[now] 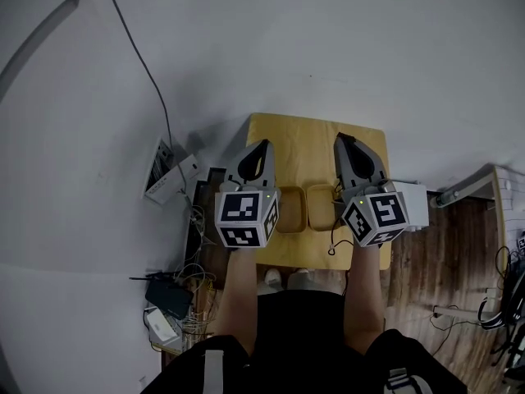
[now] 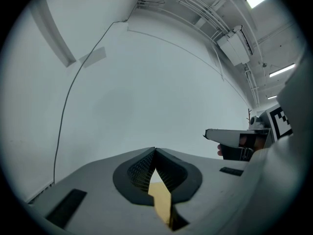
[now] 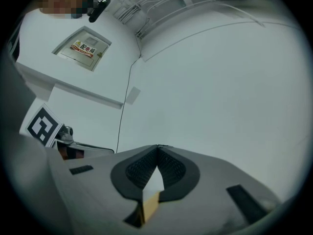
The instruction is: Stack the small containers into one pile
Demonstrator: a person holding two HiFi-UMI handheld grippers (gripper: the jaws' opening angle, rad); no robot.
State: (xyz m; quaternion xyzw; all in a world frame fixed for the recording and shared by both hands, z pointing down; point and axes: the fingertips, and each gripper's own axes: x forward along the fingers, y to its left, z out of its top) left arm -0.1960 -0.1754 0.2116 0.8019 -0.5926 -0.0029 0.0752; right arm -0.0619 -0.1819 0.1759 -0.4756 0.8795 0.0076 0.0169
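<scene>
Containers (image 1: 289,209) between left tongs (image 1: 264,144), right tongs (image 1: 340,138) (closed).

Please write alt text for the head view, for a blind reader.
Seen from above, a person holds the left gripper and the right gripper, both with jaws shut and empty, over a small wooden table. A left container and a right container, both tan, sit side by side on it between the grippers.

Pale, smooth, matt wooden counter (image 1: 316,134). Left container (image 1: 289,209) and right container (image 1: 320,208) look tan and matt. Left tongs (image 2: 155,150) and right tongs (image 3: 157,147) are matt grey plastic with black ribbed pads (image 2: 139,173). Dark wood-plank floor (image 1: 426,261).
</scene>
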